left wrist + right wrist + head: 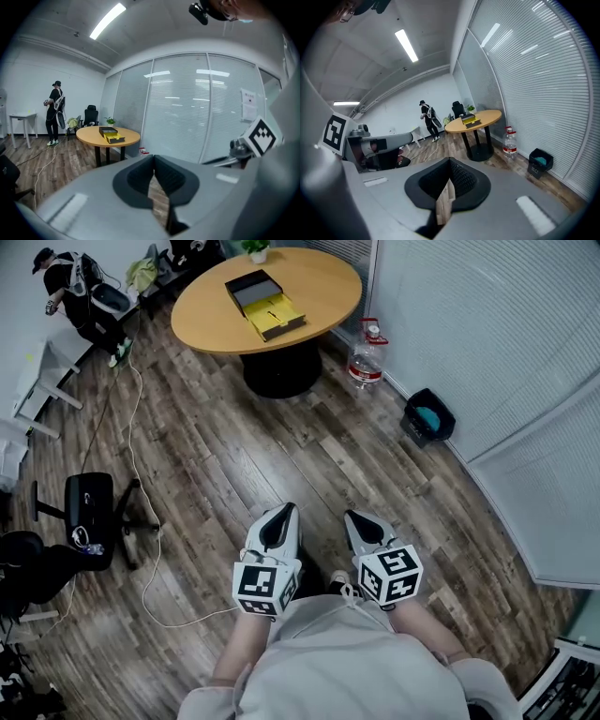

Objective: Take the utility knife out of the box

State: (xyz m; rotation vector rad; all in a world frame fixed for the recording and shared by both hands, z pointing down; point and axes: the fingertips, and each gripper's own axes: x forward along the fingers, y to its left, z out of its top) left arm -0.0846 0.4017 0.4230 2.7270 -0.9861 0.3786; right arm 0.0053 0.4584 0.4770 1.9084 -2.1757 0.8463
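left claw (280,513): held low in front of the wearer's body, tips pressed together, nothing between them; marker cube towards the body.
right claw (355,519): just beside the left, same pose, tips pressed together, empty.
floor (281,456): dark wood planks under both claws.
chair (90,506): black, on castors, to the left.
cable (139,465): white, trailing over the floor past the chair.
bin (427,416): black, by the blinds on the right.
bottle (366,354): clear, red cap, on the floor beside the worktop's foot.
worktop (319,282): round, tan, well apart from both claws.
box (265,304): open on the worktop, black half beside a yellow tray.
knife: too small to make out; only a thin dark mark shows in the tray.
person (84,296): standing at the far left.
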